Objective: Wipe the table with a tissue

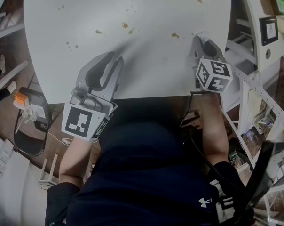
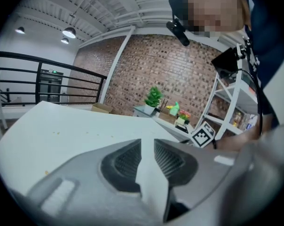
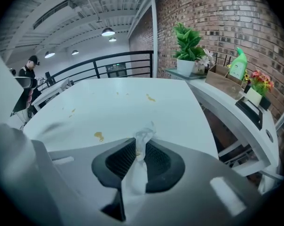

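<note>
**A brick-and-steel loft hall**

We are in an industrial loft-style hall, not a home. In the right gripper view a brick wall (image 3: 226, 13) rises at one o'clock, with a plant (image 3: 187, 41) on the ledge (image 3: 226, 102) below it. At eleven, a black railing (image 3: 92, 69) runs under a bare ribbed ceiling (image 3: 85, 8) hung with lamps (image 3: 107, 32). In the head view, white shelves (image 1: 251, 86) stand at three o'clock beside the table (image 1: 132, 13).

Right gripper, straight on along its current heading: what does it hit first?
Most likely the white table, just beyond the tissue pinched in the right gripper. The brown spot sits off to the side. Exact depth is unclear.
</note>
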`<state>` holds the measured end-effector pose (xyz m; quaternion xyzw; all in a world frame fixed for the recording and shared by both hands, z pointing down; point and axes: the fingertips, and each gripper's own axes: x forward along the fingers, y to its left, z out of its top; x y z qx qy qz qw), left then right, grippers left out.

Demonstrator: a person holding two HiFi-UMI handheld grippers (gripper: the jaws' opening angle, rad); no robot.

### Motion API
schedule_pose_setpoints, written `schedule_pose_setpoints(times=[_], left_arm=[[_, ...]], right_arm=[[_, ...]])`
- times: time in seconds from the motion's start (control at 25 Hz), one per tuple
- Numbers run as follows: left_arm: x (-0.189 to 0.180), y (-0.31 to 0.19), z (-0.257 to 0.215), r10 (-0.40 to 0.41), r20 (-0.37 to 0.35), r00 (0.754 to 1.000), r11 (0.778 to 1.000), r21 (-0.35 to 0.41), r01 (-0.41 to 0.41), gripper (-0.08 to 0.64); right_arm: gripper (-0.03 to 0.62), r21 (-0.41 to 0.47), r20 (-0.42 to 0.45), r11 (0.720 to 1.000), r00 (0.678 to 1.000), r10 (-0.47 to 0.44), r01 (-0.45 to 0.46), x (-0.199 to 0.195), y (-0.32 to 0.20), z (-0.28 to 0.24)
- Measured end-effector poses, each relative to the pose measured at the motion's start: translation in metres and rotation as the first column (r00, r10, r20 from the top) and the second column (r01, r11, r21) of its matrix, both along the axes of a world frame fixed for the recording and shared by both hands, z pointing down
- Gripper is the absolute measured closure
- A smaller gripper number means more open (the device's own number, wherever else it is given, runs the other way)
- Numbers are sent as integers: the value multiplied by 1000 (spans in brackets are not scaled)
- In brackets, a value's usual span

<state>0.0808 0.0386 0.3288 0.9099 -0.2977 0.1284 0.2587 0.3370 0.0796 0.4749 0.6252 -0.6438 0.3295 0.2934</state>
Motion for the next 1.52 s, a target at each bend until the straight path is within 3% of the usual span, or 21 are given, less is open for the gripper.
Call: schedule_pose_setpoints(times=[0.88, 1.52], left_arm=[[-11, -19, -3, -8, -17, 1000, 1000, -5, 8, 483], [-17, -10, -10, 4, -21, 1000, 1000, 1, -4, 486]], right_arm=[[540, -1, 8, 1000, 1000, -6, 6, -15, -17, 1], [540, -1, 58, 999, 997, -41, 41, -48, -5, 2]])
